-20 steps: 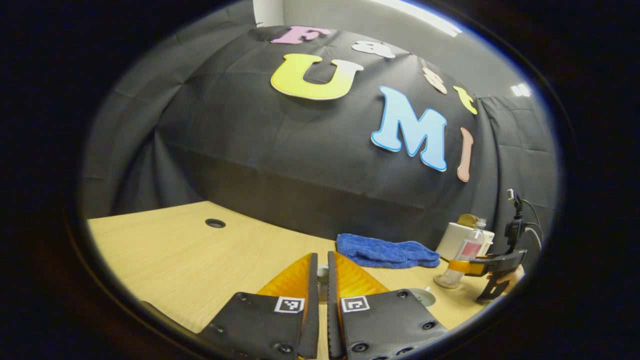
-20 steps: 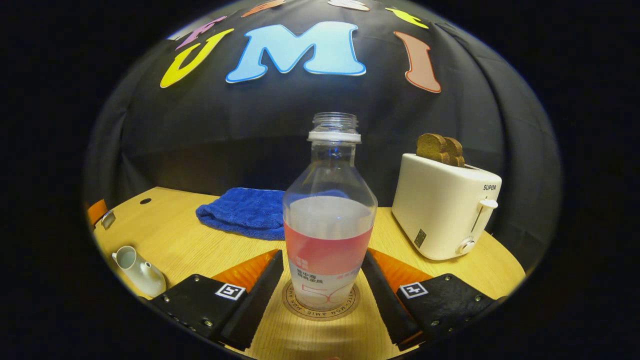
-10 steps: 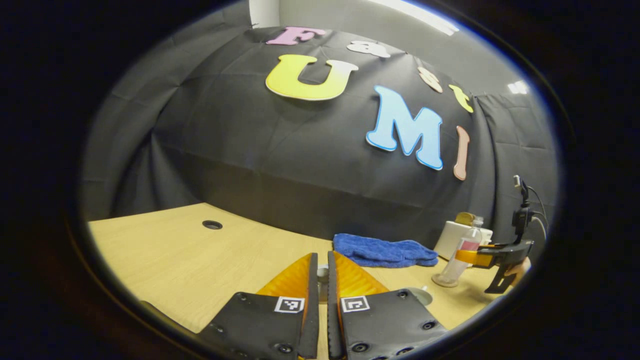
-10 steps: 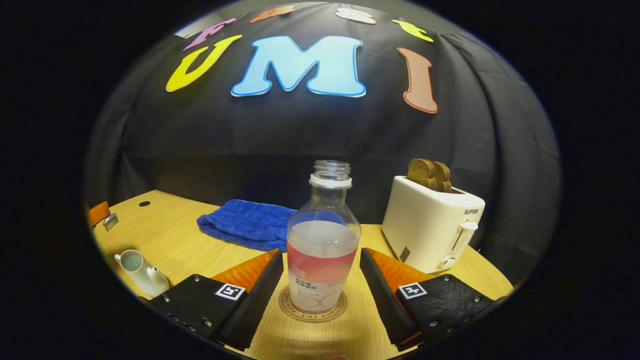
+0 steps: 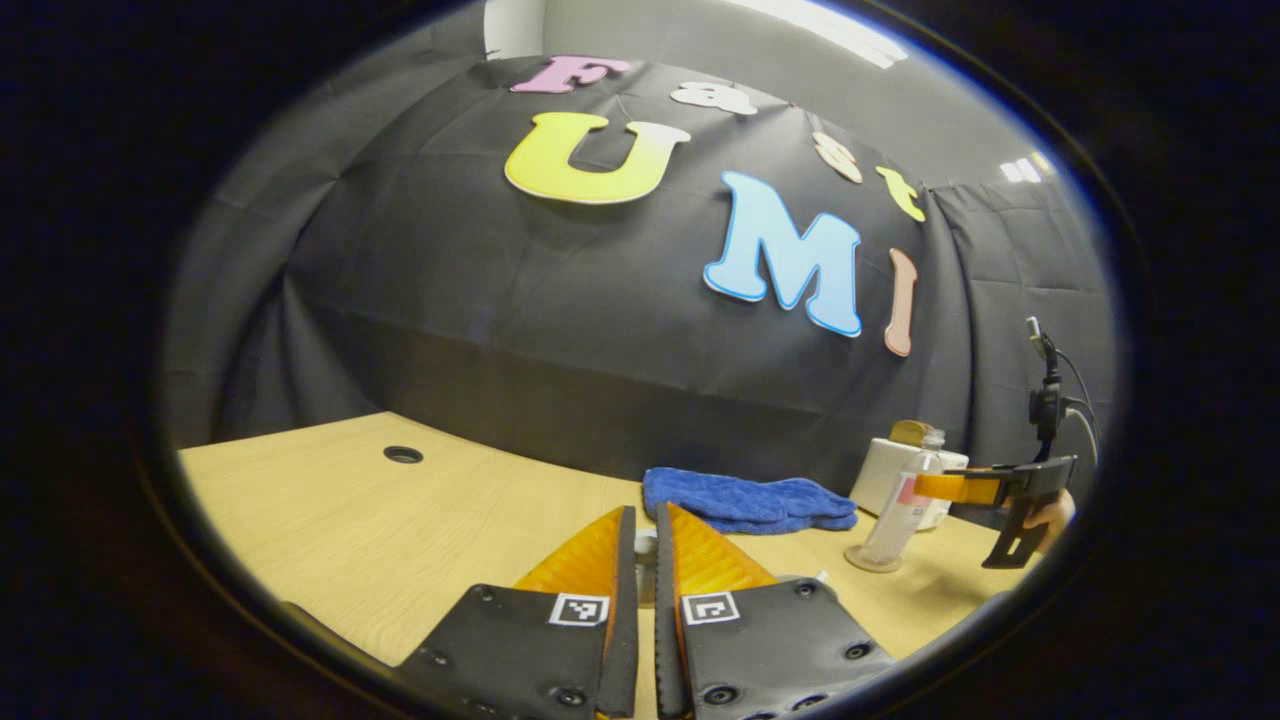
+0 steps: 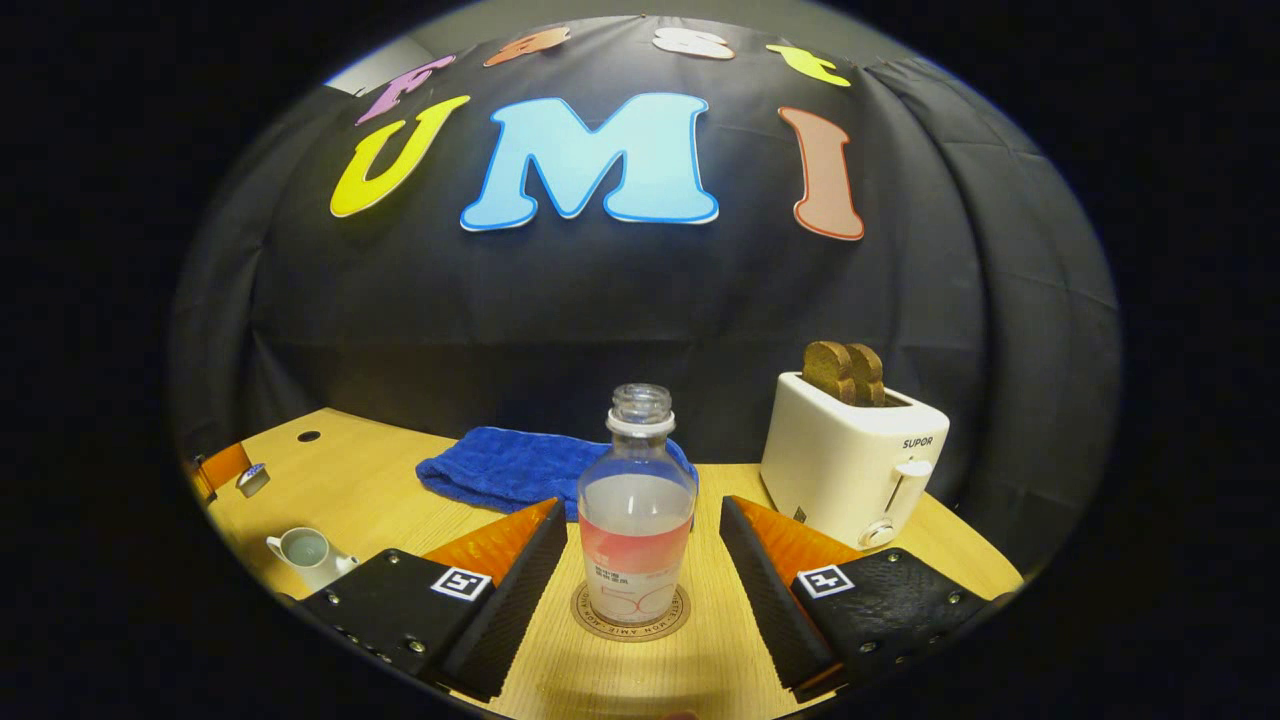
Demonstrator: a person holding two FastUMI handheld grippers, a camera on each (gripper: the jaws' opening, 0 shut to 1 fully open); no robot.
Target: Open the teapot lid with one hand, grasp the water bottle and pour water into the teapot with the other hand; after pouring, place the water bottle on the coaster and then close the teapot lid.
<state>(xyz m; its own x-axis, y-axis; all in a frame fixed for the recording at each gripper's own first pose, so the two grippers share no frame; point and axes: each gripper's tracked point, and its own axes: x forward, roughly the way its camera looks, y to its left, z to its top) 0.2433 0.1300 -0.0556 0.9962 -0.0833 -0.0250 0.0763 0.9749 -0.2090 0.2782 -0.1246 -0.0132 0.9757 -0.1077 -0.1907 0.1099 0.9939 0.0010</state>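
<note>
The water bottle [image 6: 637,535], uncapped and part full, stands upright on the round coaster [image 6: 630,612]. My right gripper [image 6: 642,508] is open, with a finger on each side of the bottle and a gap to it. At the far left sits the white teapot [image 6: 305,552] with its top uncovered. Above it, my left gripper [image 5: 645,520] is shut on the small teapot lid [image 5: 645,545], which peeks out between the fingers; the lid [image 6: 250,478] hangs above the table. Far right in the left gripper view are the bottle [image 5: 905,500] and the right gripper [image 5: 960,487].
A blue towel [image 6: 520,465] lies behind the bottle near the wall. A white toaster [image 6: 855,465] with two slices of toast stands at the right. The wooden table [image 5: 400,520] has a cable hole [image 5: 403,454] at its far left.
My right gripper has drawn back from the bottle, which stays on the coaster and looks smaller. The left gripper, still shut on the lid, has shifted slightly.
</note>
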